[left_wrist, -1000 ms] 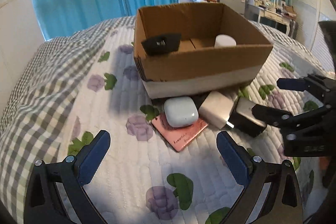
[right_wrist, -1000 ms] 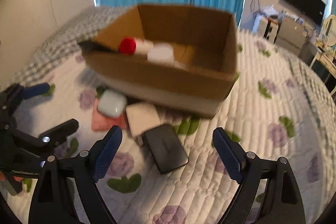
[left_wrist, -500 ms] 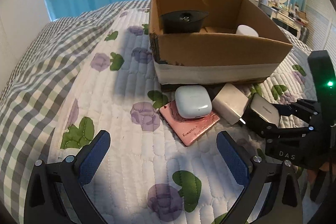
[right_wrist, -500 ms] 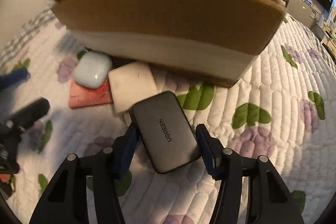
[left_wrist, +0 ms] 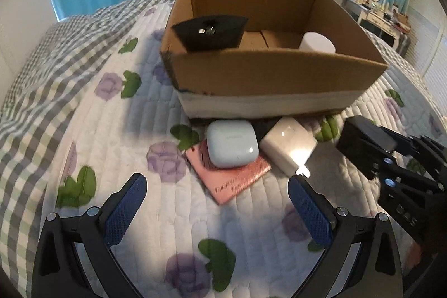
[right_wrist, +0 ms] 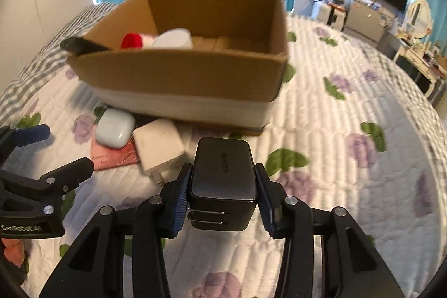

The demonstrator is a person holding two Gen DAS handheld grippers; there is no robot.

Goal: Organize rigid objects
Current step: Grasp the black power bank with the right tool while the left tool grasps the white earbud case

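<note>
Fingers of the right gripper [right_wrist: 223,193] clamp a black UGREEN charger [right_wrist: 223,180]; left gripper [left_wrist: 216,207] fingers apart.

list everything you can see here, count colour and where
cardboard box: 1, brown with a white band, on the bed
white object: 1, inside the box
red-capped item: 1, inside the box
black piece: 1, on the box's left corner
earbud case: 1, white, on the pink card
pink card: 1, in front of the box
white charger: 1, beside the case
black charger: 1, held off the quilt
quilt: 1, white, floral
left hand-held gripper: open, empty
right hand-held gripper: shut on black charger
</note>
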